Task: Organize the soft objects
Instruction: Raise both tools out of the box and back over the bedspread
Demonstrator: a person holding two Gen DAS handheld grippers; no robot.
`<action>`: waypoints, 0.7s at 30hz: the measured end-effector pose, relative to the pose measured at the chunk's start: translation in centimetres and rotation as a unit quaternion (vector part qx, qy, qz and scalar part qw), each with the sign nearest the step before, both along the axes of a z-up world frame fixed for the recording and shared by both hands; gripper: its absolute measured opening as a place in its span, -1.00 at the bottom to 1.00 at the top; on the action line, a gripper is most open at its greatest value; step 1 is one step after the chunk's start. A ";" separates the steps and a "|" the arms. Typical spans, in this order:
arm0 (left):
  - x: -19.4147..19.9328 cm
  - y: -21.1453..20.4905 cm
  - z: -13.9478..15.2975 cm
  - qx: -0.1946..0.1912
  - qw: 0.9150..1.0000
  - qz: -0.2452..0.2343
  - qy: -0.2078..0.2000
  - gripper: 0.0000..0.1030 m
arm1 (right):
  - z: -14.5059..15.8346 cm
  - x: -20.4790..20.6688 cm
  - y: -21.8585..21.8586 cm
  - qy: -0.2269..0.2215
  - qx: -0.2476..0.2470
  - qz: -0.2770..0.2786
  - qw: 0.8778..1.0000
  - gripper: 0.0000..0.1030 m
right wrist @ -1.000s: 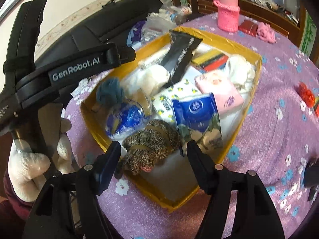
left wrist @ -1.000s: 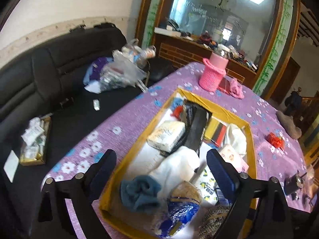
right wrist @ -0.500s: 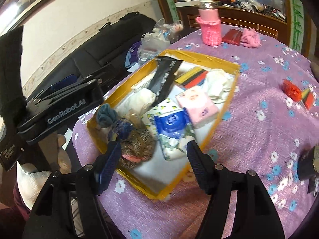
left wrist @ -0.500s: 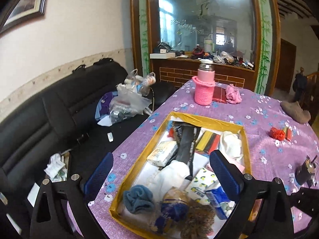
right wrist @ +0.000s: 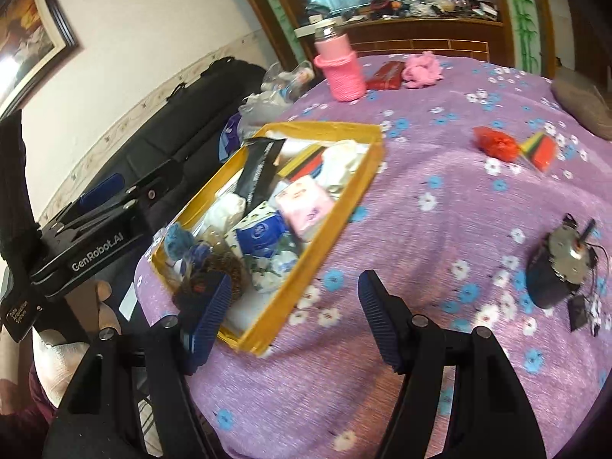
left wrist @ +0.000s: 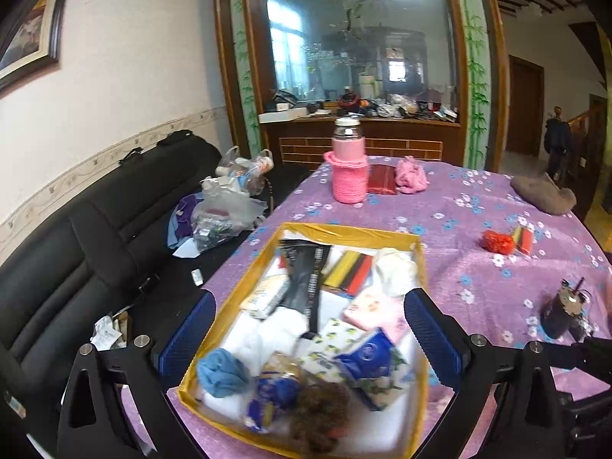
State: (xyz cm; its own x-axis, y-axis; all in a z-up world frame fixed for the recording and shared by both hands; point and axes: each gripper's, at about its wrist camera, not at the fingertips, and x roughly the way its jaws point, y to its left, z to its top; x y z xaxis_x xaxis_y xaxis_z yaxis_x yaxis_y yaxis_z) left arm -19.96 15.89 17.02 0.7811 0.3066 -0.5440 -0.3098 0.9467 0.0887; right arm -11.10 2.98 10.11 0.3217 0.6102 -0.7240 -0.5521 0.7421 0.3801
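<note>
A yellow tray [left wrist: 346, 230] [right wrist: 329, 210] on the purple flowered table holds several soft items: a blue cloth [left wrist: 222, 371], a brown knit piece [left wrist: 317, 413], tissue packs [left wrist: 367, 359], a pink pack [right wrist: 306, 206], white cloths and a black pouch [left wrist: 310, 275]. My left gripper [left wrist: 306, 338] is open and empty, raised above the tray's near end. My right gripper [right wrist: 294, 313] is open and empty, above the tray's near right corner. The left gripper's body [right wrist: 95, 229] shows in the right wrist view.
On the table stand a pink knit-covered bottle [left wrist: 348, 176], a red wallet [left wrist: 382, 179], a pink cloth [left wrist: 411, 176], a grey slipper [left wrist: 543, 193], a red bundle [left wrist: 497, 241], a striped sponge [right wrist: 539, 149] and a small motor [right wrist: 554, 267]. A black sofa [left wrist: 76, 252] lies left.
Both grippers have pulled back and up from the tray, staying open and empty. The right gripper has swung right over the tablecloth. The tray's contents have not moved.
</note>
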 end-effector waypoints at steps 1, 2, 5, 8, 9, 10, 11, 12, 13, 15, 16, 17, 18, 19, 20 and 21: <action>0.0 -0.4 0.2 0.002 1.000 -0.004 0.001 0.96 | 0.0 0.1 -0.4 0.000 0.002 -0.004 1.000 0.33; 0.0 -0.9 0.3 0.004 1.000 -0.008 0.002 0.96 | 0.1 0.2 -1.1 -0.001 0.005 -0.010 1.000 0.33; 0.2 -2.6 0.4 0.011 1.000 -0.022 0.006 0.97 | 0.1 0.5 -2.9 0.000 0.012 -0.026 1.000 0.33; 0.4 -4.3 0.6 0.018 0.999 -0.033 0.011 0.97 | 0.1 1.0 -4.9 0.002 0.020 -0.046 0.999 0.33; 0.5 -4.8 0.6 0.019 0.999 -0.037 0.012 0.98 | 0.1 1.1 -5.4 0.003 0.023 -0.051 0.998 0.33; 0.6 -5.3 0.7 0.021 0.999 -0.040 0.014 0.98 | 0.0 1.3 -6.1 0.004 0.026 -0.057 0.998 0.33; 0.7 -5.8 0.7 0.023 0.999 -0.043 0.015 0.98 | 0.1 1.5 -7.0 0.006 0.030 -0.065 0.997 0.33; 0.8 -6.4 0.7 0.025 0.998 -0.047 0.017 0.98 | 0.0 1.6 -7.6 0.007 0.032 -0.070 0.997 0.33; 0.9 -6.8 0.7 0.026 0.998 -0.050 0.018 0.98 | 0.1 1.7 -8.1 0.006 0.033 -0.075 0.997 0.32; 1.0 -7.7 0.7 0.029 0.998 -0.057 0.021 0.98 | 0.1 1.8 -9.5 0.006 0.035 -0.088 0.995 0.32; 1.1 -8.0 0.7 0.030 0.997 -0.060 0.023 0.98 | 0.1 2.0 -10.2 0.006 0.037 -0.095 0.995 0.32; 1.2 -8.5 0.6 0.031 0.997 -0.063 0.024 0.98 | 0.1 2.0 -10.7 0.006 0.039 -0.099 0.994 0.32; 1.4 -9.0 0.6 0.033 0.997 -0.066 0.026 0.98 | 0.1 2.1 -11.3 0.007 0.041 -0.104 0.994 0.32; 1.5 -9.4 0.6 0.035 0.997 -0.069 0.028 0.98 | 0.1 2.2 -12.0 0.007 0.042 -0.112 0.993 0.32; 1.7 -9.8 0.5 0.037 0.996 -0.072 0.030 0.98 | 0.1 2.3 -12.5 0.007 0.043 -0.117 0.992 0.32; 1.8 -10.2 0.5 0.038 0.996 -0.076 0.032 0.98 | 0.1 2.3 -13.0 0.007 0.045 -0.122 0.992 0.32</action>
